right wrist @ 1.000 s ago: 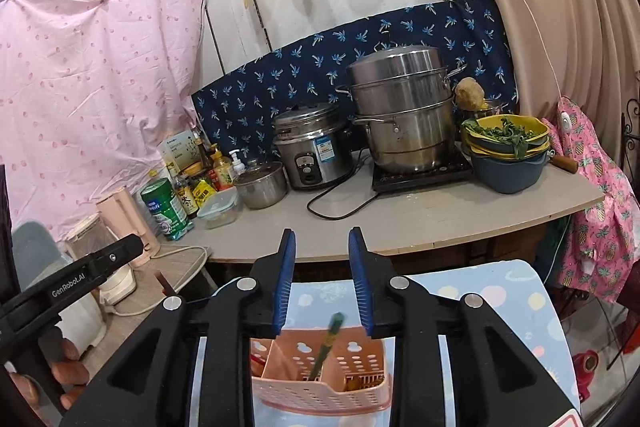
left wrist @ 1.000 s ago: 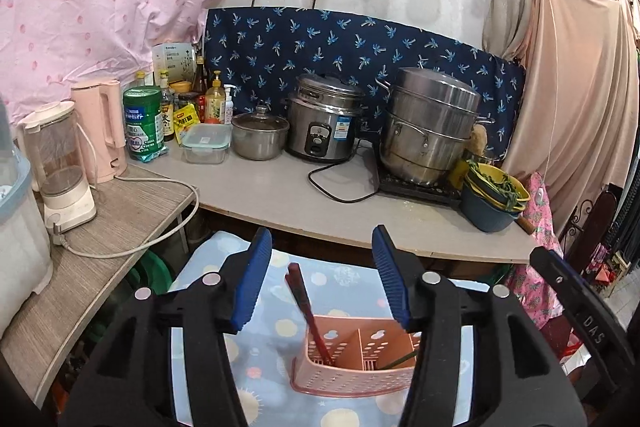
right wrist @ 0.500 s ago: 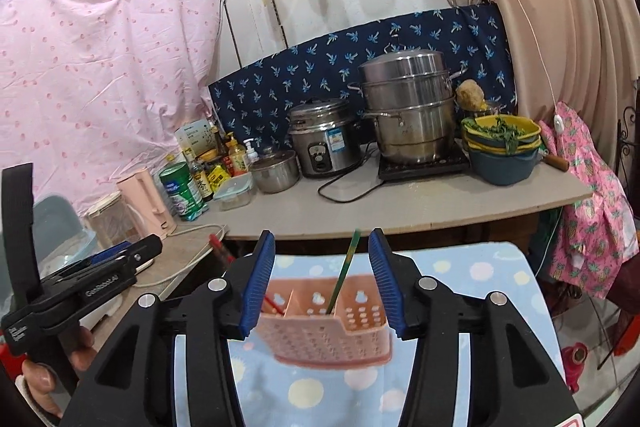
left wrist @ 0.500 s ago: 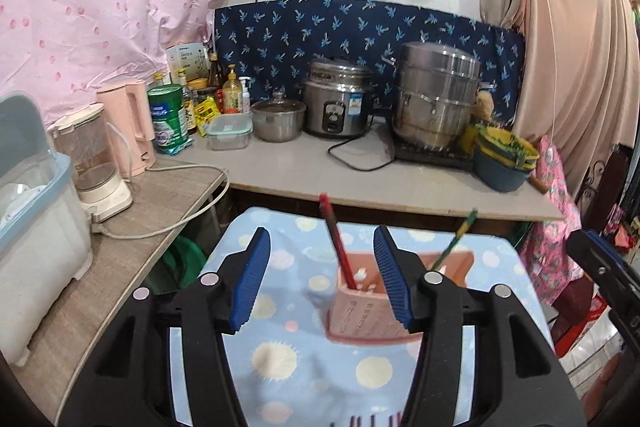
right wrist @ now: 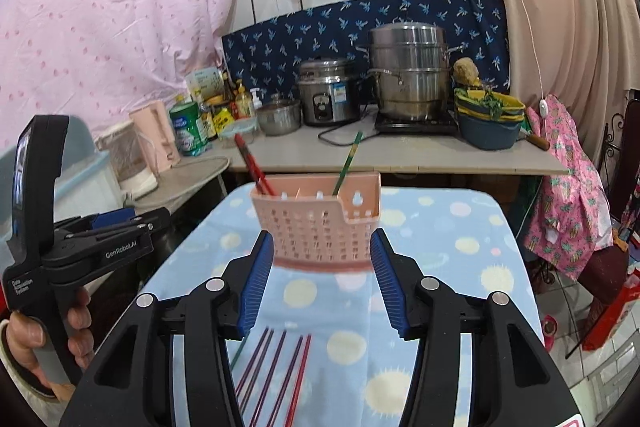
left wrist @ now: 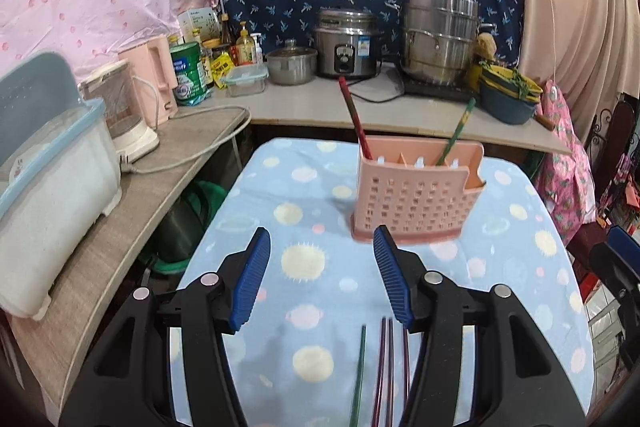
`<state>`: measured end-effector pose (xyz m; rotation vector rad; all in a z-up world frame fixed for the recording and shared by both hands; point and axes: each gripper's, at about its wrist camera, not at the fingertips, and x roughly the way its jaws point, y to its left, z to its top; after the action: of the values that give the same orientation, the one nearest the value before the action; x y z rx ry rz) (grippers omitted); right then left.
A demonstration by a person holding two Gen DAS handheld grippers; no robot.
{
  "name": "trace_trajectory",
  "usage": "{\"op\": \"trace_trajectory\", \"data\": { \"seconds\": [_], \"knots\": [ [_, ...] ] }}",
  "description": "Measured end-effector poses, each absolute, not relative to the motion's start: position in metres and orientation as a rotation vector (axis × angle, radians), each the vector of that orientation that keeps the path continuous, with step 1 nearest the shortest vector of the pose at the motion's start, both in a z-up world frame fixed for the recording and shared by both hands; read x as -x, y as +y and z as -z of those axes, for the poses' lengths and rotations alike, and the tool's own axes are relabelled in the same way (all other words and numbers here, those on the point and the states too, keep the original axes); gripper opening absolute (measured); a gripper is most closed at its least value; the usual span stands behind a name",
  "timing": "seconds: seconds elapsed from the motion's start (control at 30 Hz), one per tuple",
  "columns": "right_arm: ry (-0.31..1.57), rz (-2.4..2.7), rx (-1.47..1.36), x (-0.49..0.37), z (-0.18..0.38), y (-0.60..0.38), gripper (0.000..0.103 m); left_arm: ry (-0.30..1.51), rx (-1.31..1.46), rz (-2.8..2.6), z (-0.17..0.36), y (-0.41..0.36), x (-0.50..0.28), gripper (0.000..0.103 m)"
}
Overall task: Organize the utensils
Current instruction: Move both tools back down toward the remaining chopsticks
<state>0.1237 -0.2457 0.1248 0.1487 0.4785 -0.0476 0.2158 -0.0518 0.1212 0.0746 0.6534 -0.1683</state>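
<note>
A pink perforated utensil holder (left wrist: 416, 195) stands on the blue dotted cloth (left wrist: 312, 211); it also shows in the right wrist view (right wrist: 320, 223). A red chopstick (left wrist: 354, 119) and a green chopstick (left wrist: 456, 131) lean in it. Several loose chopsticks (right wrist: 276, 371), red, purple and one green, lie on the cloth near me, also in the left wrist view (left wrist: 380, 367). My left gripper (left wrist: 320, 279) is open and empty above them. My right gripper (right wrist: 320, 287) is open and empty, its jaws either side of the holder's base as seen from behind.
A counter (left wrist: 320, 103) behind holds a rice cooker (left wrist: 348, 45), a steel steamer pot (left wrist: 438, 35), stacked bowls (left wrist: 508, 95), jars and a pot. A side shelf at left carries a blender (left wrist: 128, 115), a pink kettle (left wrist: 154, 79) and a white bin (left wrist: 48, 187).
Both grippers have pulled back from the holder and tilted down. The loose chopsticks on the cloth have come into view. The right jaws have opened wider.
</note>
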Motion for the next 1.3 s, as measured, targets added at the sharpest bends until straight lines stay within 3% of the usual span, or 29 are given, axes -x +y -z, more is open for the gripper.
{"op": "trace_trajectory", "data": {
  "seconds": [0.97,1.3],
  "knots": [
    [0.767,0.047,-0.222,-0.029,0.022,-0.199,0.049,0.921,-0.052,0.147,0.016,-0.012,-0.107,0.051],
    [0.824,0.022,-0.220,-0.022,0.049,-0.182,0.041,0.954,-0.086,0.172,0.035,-0.015,-0.089,0.055]
  ]
}}
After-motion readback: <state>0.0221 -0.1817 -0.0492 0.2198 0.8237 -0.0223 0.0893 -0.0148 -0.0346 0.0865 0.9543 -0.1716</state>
